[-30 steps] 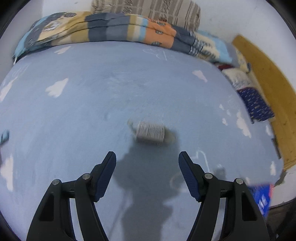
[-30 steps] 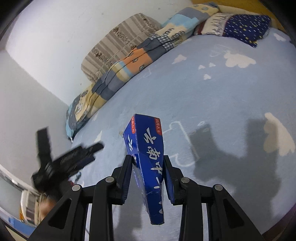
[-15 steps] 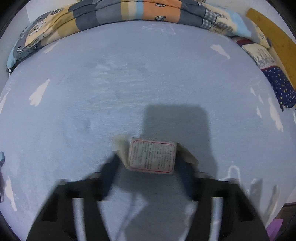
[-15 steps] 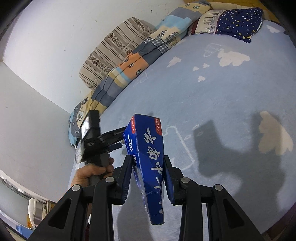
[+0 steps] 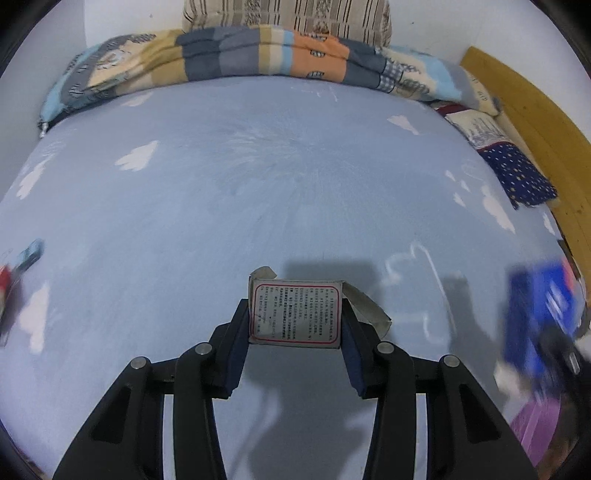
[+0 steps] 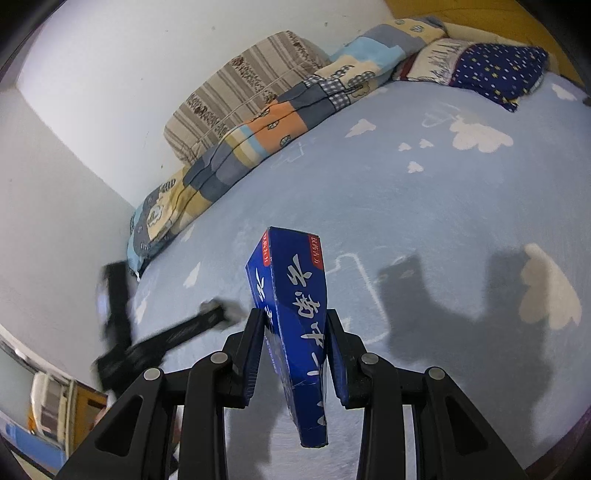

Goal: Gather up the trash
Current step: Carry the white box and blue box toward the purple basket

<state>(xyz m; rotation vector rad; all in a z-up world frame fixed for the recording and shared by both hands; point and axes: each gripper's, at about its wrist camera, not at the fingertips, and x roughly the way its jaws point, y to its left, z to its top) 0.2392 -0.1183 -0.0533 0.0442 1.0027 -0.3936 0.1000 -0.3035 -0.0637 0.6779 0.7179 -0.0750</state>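
Observation:
My left gripper [image 5: 294, 325] is shut on a small white carton [image 5: 294, 314] with a red-bordered label and open end flaps, held just above the light blue bedsheet [image 5: 258, 192]. My right gripper [image 6: 295, 332] is shut on a long blue box [image 6: 295, 314] with white characters, held up over the bed. The blue box also shows blurred at the right edge of the left wrist view [image 5: 539, 314]. The left gripper shows blurred at the lower left of the right wrist view [image 6: 166, 339].
A patchwork quilt [image 5: 258, 51] and a striped pillow [image 5: 288, 14] lie along the far wall. A dark blue starry cushion [image 5: 517, 177] and a wooden headboard [image 5: 535, 122] are at the right. A small blurred object [image 5: 22, 258] lies at the bed's left edge.
My left gripper moved down to the white carton, shut on it and lifted it off the sheet. My right gripper kept hold of the blue box.

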